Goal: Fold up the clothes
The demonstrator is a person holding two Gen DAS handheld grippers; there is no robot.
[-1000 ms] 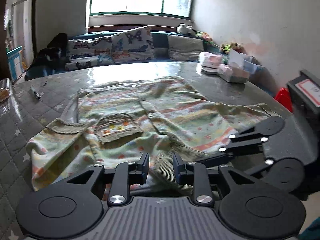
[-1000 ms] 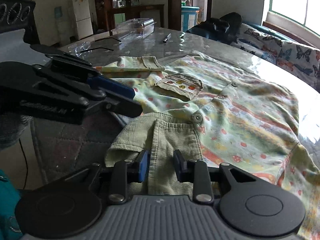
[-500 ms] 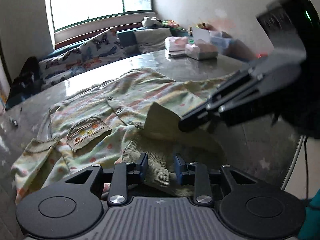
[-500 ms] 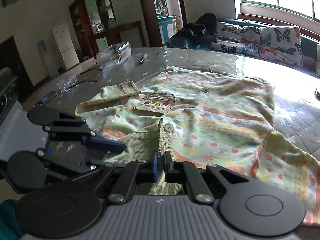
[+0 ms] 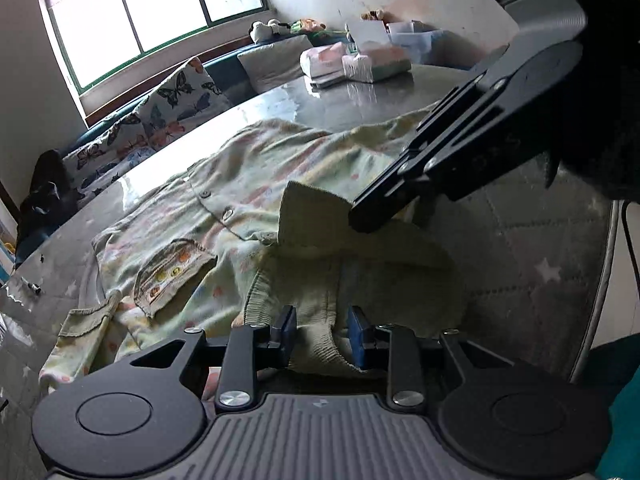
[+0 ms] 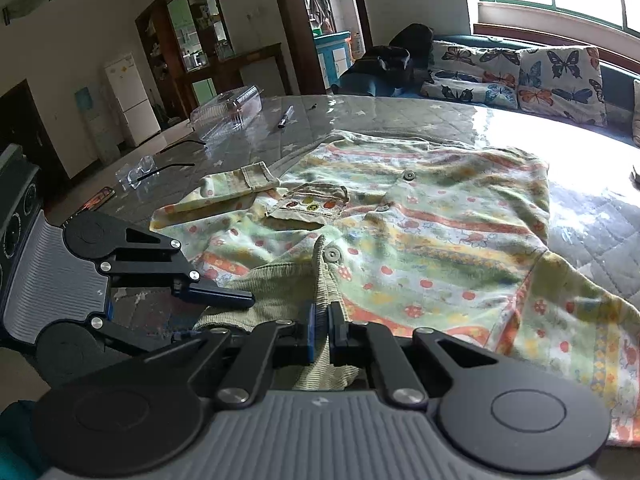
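The shirt [image 6: 420, 240], pale green with orange and yellow print, lies spread front-up on the quilted table [image 6: 400, 114], its button placket running away from me and its chest pocket [image 6: 310, 204] left of the placket. The ribbed green collar [image 6: 280, 292] forms the shirt's edge nearest me and is lifted off the table. My right gripper [image 6: 320, 330] is closed tight on the collar's front edge, the corduroy fabric pinched between its blue pads and pulled up into a ridge. My left gripper [image 5: 322, 330] sits at the collar beside it, its fingers parted with the ribbed fabric lying between them; the pads do not press it. In the left wrist view my right gripper [image 5: 370, 210] holds a collar flap [image 5: 312, 216] raised above the shirt. A folded sleeve cuff [image 6: 248, 178] lies left of the pocket. Beyond the shirt, on the table: a pen [image 6: 286, 116], a clear plastic box [image 6: 226, 106] and eyeglasses [image 6: 144, 170]. Butterfly cushions [image 6: 520, 74] line the bench behind the table.
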